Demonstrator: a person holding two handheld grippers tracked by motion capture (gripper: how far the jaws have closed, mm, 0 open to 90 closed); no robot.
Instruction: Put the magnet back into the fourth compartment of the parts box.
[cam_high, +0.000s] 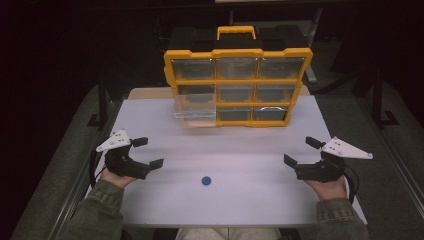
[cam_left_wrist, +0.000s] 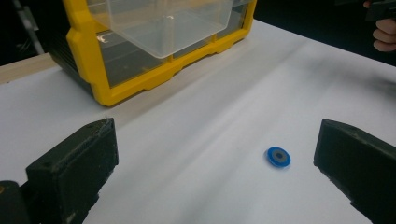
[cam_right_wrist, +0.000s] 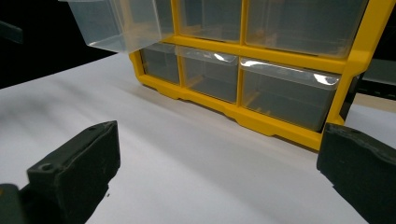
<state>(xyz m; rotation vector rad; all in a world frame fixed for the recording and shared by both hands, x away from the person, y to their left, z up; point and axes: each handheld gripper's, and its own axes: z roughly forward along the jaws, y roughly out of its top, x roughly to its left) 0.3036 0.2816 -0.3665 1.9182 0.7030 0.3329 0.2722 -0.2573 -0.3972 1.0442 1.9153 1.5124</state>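
High view shows the left gripper (cam_high: 147, 152) and right gripper (cam_high: 300, 151) resting apart on the white tabletop (cam_high: 240, 200), both with jaws spread wide and holding nothing, a small blue disc (cam_high: 205, 180) lying between them, before a yellow drawer organizer (cam_high: 238, 80) with one clear drawer (cam_high: 195, 111) pulled out.

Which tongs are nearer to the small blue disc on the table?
Left. The left tongs hang open just left of the blue disc; the right tongs, also open, are farther off to its right.
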